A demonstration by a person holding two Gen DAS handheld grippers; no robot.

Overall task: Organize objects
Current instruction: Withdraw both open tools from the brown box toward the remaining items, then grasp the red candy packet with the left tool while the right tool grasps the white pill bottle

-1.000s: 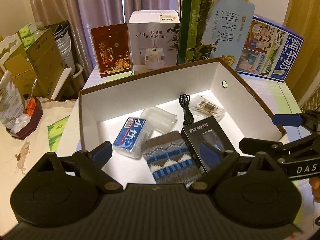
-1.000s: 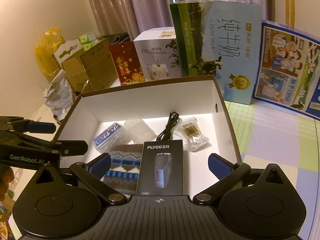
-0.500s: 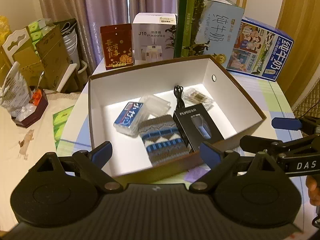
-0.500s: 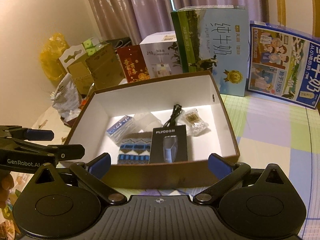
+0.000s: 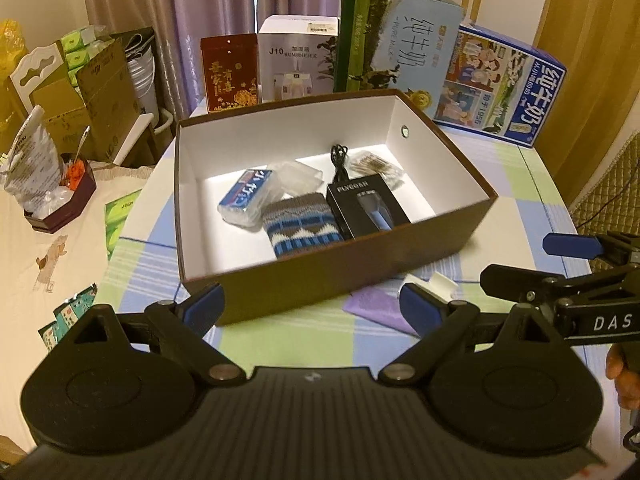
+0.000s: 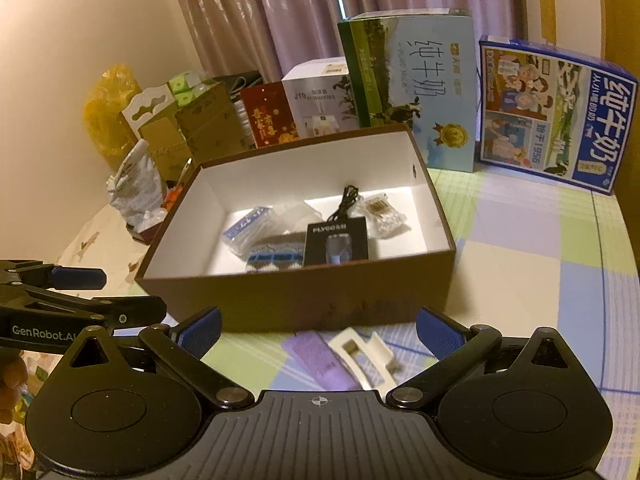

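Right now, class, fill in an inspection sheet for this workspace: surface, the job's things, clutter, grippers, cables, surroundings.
Surface: checked tablecloth in green, blue and white.
Job's things: open brown box holds a knitted pouch, black razor box, blue packet, clear case and cotton swabs; white hair clip and purple cloth lie outside, in front.
Clutter: milk cartons, humidifier box, red box behind.
Grippers: left gripper and right gripper both open, empty.
Cables: black cable in the box.
Surroundings: curtains, cardboard boxes.
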